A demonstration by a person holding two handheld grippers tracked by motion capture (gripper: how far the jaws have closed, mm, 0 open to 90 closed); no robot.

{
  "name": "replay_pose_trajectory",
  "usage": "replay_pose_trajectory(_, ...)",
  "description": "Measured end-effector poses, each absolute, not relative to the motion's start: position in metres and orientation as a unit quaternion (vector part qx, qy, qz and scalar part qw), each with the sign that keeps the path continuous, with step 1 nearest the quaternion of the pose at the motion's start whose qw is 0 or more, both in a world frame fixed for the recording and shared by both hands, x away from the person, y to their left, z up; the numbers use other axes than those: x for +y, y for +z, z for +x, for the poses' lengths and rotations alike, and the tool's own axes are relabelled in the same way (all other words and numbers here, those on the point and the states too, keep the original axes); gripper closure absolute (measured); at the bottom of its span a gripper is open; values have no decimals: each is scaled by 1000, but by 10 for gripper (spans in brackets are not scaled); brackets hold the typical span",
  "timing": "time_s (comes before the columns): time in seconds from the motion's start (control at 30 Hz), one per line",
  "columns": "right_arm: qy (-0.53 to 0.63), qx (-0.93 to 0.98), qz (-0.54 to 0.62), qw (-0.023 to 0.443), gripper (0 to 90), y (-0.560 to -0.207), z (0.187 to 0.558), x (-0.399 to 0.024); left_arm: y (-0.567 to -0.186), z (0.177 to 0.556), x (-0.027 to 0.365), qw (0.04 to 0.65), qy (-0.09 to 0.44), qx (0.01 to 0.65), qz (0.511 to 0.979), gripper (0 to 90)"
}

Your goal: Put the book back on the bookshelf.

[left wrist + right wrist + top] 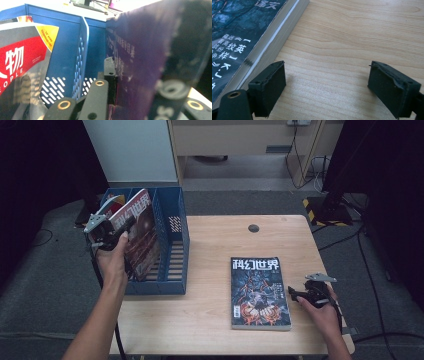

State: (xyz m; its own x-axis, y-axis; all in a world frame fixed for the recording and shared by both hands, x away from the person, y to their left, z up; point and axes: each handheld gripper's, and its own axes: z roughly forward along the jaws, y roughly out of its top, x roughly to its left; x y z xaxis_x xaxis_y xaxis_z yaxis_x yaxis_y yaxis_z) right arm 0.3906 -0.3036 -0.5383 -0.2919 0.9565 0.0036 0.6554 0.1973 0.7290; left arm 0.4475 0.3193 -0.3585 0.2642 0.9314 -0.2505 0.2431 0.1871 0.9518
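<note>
Left gripper (116,236) fingers pinching the magazine (137,232) upright, tilted, spine down over the blue file rack (177,237), middle slot directly below; right gripper (295,295) fingers spread, idle on counter (210,310) just right of the flat magazine (259,292).

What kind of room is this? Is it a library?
Probably an office or workroom, not a library. There is one small wooden table on grey carpet, a blue file rack holding magazines, cables trailing on the floor, and plain cabinets behind.
</note>
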Motion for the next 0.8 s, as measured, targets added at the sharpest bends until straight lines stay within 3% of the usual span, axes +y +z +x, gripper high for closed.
replay_pose_trajectory(0.8,320,737,546,235,147,-538,391,-304,-372,451,321,562,302,528,560,831)
